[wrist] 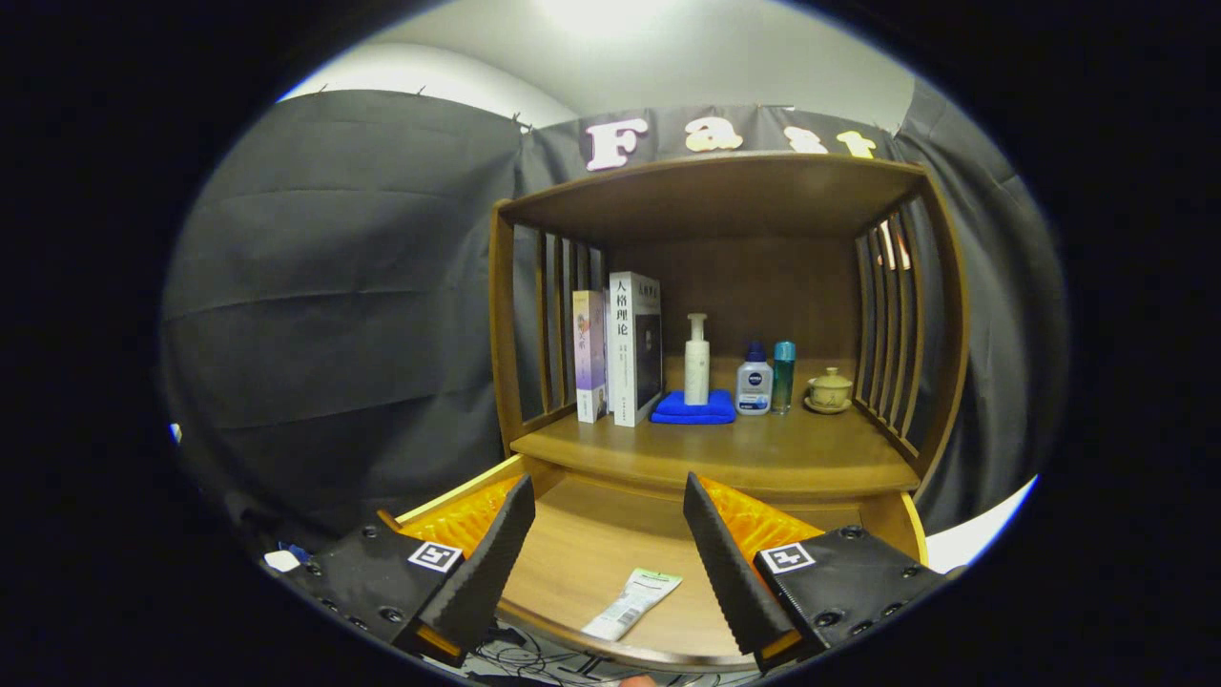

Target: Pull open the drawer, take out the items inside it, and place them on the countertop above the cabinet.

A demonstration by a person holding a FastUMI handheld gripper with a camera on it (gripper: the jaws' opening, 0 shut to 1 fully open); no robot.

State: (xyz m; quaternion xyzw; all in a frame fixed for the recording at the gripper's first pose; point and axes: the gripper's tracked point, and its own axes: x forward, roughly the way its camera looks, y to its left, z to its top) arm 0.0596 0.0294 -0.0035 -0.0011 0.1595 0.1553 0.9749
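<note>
flat white-green tube [632, 602] in open drawer [582, 553], tool [603, 553] spread.

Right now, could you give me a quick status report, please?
Gripper open, empty. Drawer pulled open, tube lying inside between the fingers. Countertop has free space in front.

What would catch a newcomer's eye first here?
Probably the open claw, its two black fingers spread wide over the pulled-out drawer, holding nothing. Between them, on the drawer's wooden bottom, lies a small flat tube. Beyond, on the countertop, stand books, a white pump bottle on a blue cloth, two more bottles and a small lidded cup.
</note>
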